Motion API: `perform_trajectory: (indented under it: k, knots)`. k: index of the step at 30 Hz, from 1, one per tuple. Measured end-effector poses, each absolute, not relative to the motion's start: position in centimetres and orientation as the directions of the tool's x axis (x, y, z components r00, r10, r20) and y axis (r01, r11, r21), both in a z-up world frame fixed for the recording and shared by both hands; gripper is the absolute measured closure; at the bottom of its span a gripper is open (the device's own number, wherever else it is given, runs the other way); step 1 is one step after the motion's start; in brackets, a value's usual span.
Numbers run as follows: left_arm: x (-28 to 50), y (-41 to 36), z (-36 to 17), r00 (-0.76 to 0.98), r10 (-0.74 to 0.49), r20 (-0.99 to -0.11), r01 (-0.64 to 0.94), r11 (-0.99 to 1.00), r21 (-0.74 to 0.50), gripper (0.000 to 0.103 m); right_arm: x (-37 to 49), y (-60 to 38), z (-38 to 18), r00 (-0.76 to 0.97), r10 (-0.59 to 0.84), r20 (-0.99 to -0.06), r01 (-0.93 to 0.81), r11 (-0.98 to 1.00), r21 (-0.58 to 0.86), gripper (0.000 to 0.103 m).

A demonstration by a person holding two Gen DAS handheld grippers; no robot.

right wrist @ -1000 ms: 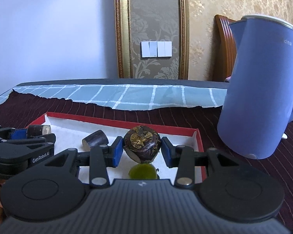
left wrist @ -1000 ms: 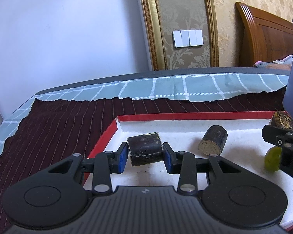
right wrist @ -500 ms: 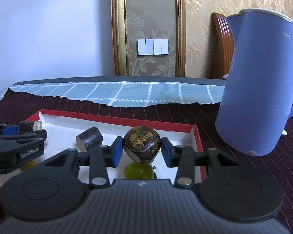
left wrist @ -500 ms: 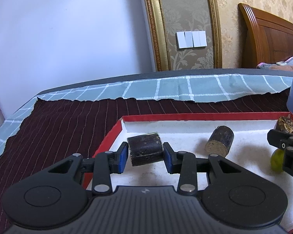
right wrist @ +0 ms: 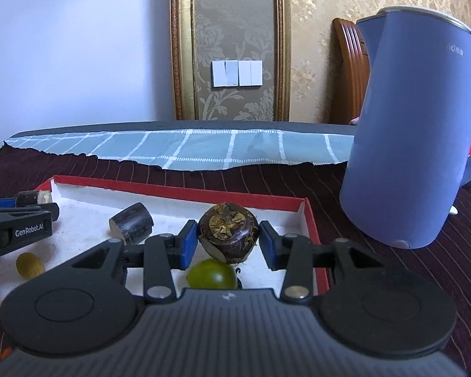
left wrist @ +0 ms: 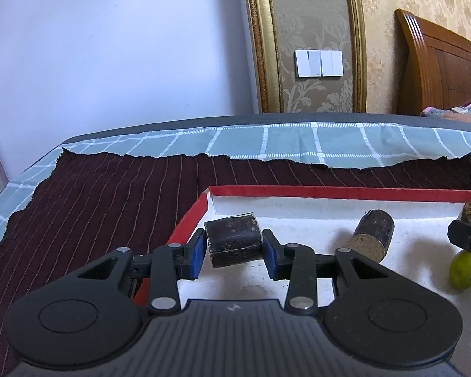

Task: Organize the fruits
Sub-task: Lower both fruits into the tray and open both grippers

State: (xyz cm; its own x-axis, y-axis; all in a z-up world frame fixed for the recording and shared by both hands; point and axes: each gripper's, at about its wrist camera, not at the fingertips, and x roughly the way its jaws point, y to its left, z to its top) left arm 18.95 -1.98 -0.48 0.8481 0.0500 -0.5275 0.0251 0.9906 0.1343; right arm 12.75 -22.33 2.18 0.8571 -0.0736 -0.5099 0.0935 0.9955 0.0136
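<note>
red-rimmed tray [left wrist: 345, 193] is the stage: left gripper [left wrist: 234, 253] clamps a dark sugarcane piece [left wrist: 232, 242] over its left corner, right gripper [right wrist: 226, 245] pinches a water chestnut [right wrist: 227, 234] above a green fruit [right wrist: 211, 275]. mid-sort; next, each needs a free spot to set down.

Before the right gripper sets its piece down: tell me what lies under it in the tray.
A green fruit lies on the tray floor directly below the dark round fruit in the right gripper; nothing else sits beneath it.
</note>
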Motion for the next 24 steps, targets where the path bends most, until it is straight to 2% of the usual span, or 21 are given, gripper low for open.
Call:
perform_trajectory:
  k: [2, 4, 8, 10, 12, 17, 19, 22, 24]
  knots:
    - [18.98, -1.9, -0.5, 0.849, 0.053, -0.526, 0.021, 0.991, 0.134, 0.065, 12.75, -22.23, 2.18, 0.859, -0.076, -0.507, 0.093, 0.996, 0.008, 0.058]
    - [18.9, -1.89, -0.48, 0.853, 0.063, -0.518, 0.014, 0.99, 0.144, 0.064, 12.63, -22.14, 2.27, 0.864, -0.083, -0.496, 0.096, 0.995, 0.002, 0.049]
    - [18.81, -2.14, -0.63, 0.854, 0.063, -0.516, 0.022, 0.987, 0.157, 0.056, 12.56, -22.18, 2.23, 0.865, -0.083, -0.495, 0.096, 0.995, 0.001, 0.049]
    - [18.78, -2.19, -0.64, 0.856, 0.069, -0.512, 0.019, 0.986, 0.165, 0.048, 12.53, -22.18, 2.19, 0.864, -0.084, -0.497, 0.097, 0.995, 0.0, 0.048]
    - [18.75, -2.04, -0.55, 0.858, 0.072, -0.508, 0.013, 0.987, 0.16, 0.045, 12.51, -22.26, 2.22, 0.864, -0.086, -0.496, 0.098, 0.995, -0.001, 0.045]
    - [18.67, -2.12, -0.64, 0.86, 0.073, -0.505, 0.014, 0.986, 0.166, 0.044, 12.5, -22.12, 2.16, 0.865, -0.089, -0.494, 0.096, 0.995, -0.012, 0.041]
    - [18.58, -2.18, -0.71, 0.859, 0.075, -0.507, 0.016, 0.985, 0.173, 0.037, 12.41, -22.14, 2.14, 0.866, -0.089, -0.493, 0.095, 0.995, -0.012, 0.033]
    - [18.25, -2.12, -0.58, 0.865, 0.074, -0.496, 0.014, 0.985, 0.172, 0.033, 12.11, -22.25, 2.31, 0.871, -0.095, -0.482, 0.101, 0.995, -0.013, 0.022]
    - [18.03, -2.01, -0.44, 0.868, 0.069, -0.492, 0.013, 0.987, 0.161, 0.027, 11.92, -22.4, 2.45, 0.874, -0.098, -0.475, 0.108, 0.994, -0.005, 0.009]
